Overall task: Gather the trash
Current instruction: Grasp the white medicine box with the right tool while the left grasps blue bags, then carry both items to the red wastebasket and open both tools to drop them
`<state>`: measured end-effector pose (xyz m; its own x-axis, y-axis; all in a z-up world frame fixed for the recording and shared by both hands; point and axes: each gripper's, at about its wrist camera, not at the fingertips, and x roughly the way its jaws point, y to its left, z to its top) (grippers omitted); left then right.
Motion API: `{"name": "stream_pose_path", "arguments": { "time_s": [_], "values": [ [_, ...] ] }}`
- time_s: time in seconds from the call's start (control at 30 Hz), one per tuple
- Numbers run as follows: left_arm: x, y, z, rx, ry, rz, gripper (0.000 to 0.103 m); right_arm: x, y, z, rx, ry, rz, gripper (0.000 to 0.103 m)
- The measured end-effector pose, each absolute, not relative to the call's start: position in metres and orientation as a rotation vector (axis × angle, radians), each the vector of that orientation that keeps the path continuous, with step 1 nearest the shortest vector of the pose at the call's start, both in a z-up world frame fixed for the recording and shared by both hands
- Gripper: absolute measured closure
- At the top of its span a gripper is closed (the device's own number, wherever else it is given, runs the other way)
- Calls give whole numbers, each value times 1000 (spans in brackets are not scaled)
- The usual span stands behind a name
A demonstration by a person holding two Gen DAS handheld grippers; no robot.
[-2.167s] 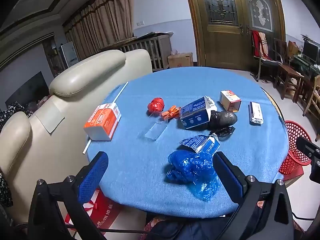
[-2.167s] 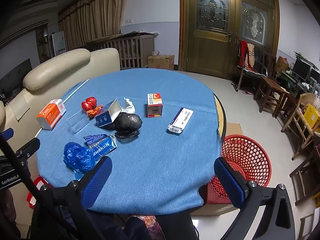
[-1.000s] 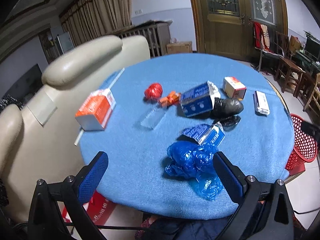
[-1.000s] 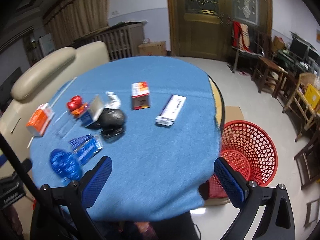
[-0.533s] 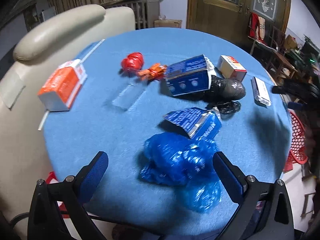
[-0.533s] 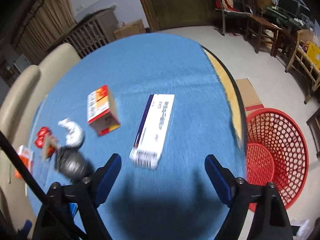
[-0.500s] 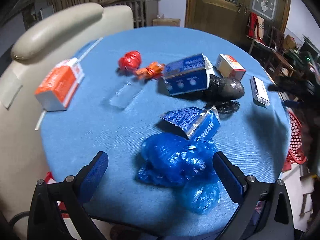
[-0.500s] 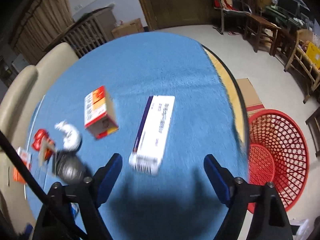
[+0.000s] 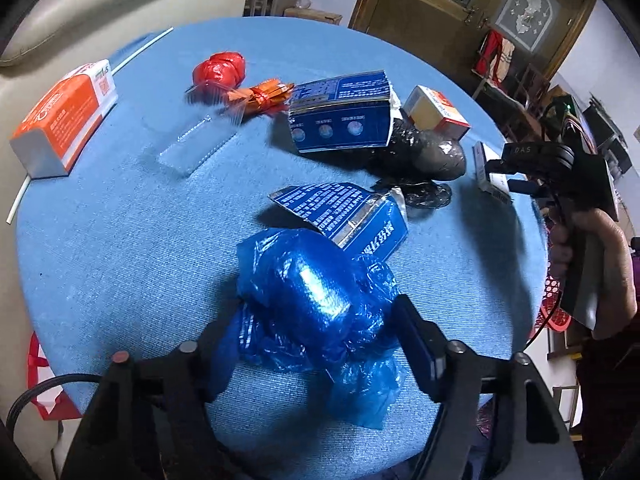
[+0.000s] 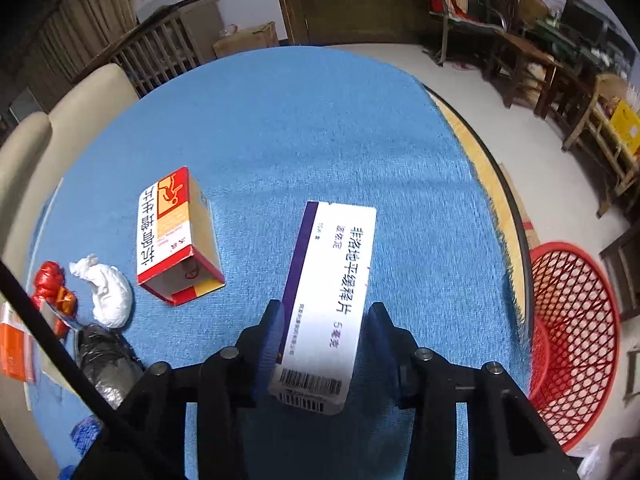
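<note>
My left gripper (image 9: 316,336) is open, its fingers on either side of a crumpled blue plastic bag (image 9: 312,296) near the front of the blue round table (image 9: 120,220). My right gripper (image 10: 326,328) is open around the near end of a flat white and purple medicine box (image 10: 328,284) that lies on the table (image 10: 280,128). It touches the left pad; there is a gap at the right pad. The right gripper also shows in the left wrist view (image 9: 516,184), at the white box (image 9: 486,168). A red mesh basket (image 10: 576,336) stands on the floor to the right.
More trash lies on the table: a torn blue packet (image 9: 344,216), an open blue carton (image 9: 340,112), a black bag (image 9: 424,156), a red and yellow box (image 10: 176,236), a white wad (image 10: 108,288), red wrappers (image 9: 220,68), a clear tray (image 9: 188,144), an orange box (image 9: 64,112). A cream sofa (image 9: 100,8) is at the left.
Both grippers have moved forward and down. The left now straddles the blue bag; the right has reached the white medicine box and narrowed around it.
</note>
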<state>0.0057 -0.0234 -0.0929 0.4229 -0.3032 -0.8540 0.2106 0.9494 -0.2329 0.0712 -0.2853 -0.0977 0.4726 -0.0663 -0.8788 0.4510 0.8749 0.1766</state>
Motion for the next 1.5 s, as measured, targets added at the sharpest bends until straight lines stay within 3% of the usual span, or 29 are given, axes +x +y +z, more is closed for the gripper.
{"name": "stream_pose_path", "arguments": {
  "time_s": [0.1, 0.17, 0.23, 0.5, 0.57, 1.07, 1.5],
  "values": [
    [1, -20, -88, -119, 1056, -334, 44, 56, -297, -92, 521, 978, -271, 52],
    [0, -20, -84, -104, 1031, -334, 51, 49, -301, -86, 518, 953, -295, 30],
    [-3, -23, -78, -88, 1003, -342, 53, 49, -306, -82, 513, 938, -319, 25],
    [-14, -22, -61, -33, 922, -361, 54, 82, -295, -105, 399, 1068, -360, 27],
    [-15, -20, -58, -31, 911, -363, 54, 81, -292, -102, 351, 1053, -377, 56],
    [-26, -78, -16, 54, 818, -533, 55, -17, -331, -79, 493, 915, -173, 56],
    [-11, -267, -24, 238, 862, -873, 54, -153, -459, -103, 796, 808, -326, 55]
  ]
}}
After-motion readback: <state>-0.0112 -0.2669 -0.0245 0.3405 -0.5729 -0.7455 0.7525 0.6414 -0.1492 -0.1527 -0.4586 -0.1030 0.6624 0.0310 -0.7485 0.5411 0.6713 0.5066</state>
